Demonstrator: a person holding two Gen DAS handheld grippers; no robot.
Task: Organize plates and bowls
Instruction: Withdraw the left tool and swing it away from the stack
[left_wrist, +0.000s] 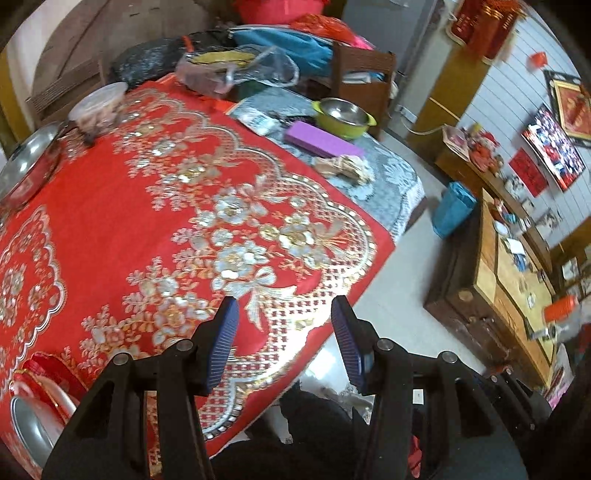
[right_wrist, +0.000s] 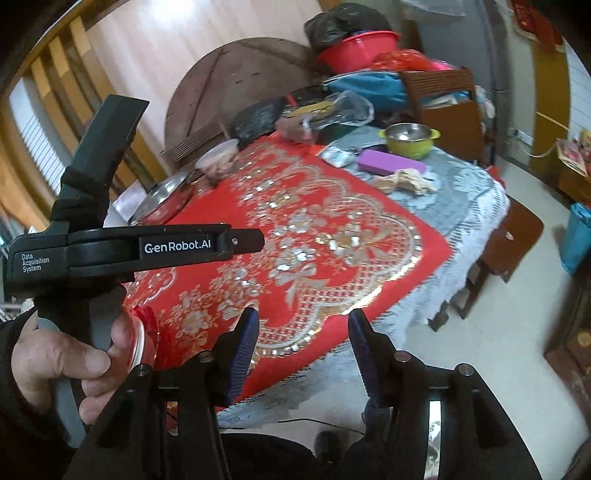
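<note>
Left gripper (left_wrist: 284, 332) jaws wide, empty | right gripper (right_wrist: 303, 343) likewise — above red tablecloth (left_wrist: 129, 206)

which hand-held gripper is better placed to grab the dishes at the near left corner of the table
Left, probably. The left hand-held gripper is open beside the red-rimmed dishes; the right hand-held gripper, also open, sits farther right.

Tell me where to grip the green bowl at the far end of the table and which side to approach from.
Grip the green bowl by its near rim, one finger inside the steel lining and one outside, coming down from above. It stands upright and open-topped. The purple block lies close in front, so a low side approach looks blocked. Both the left gripper and right gripper are open and empty.
</note>
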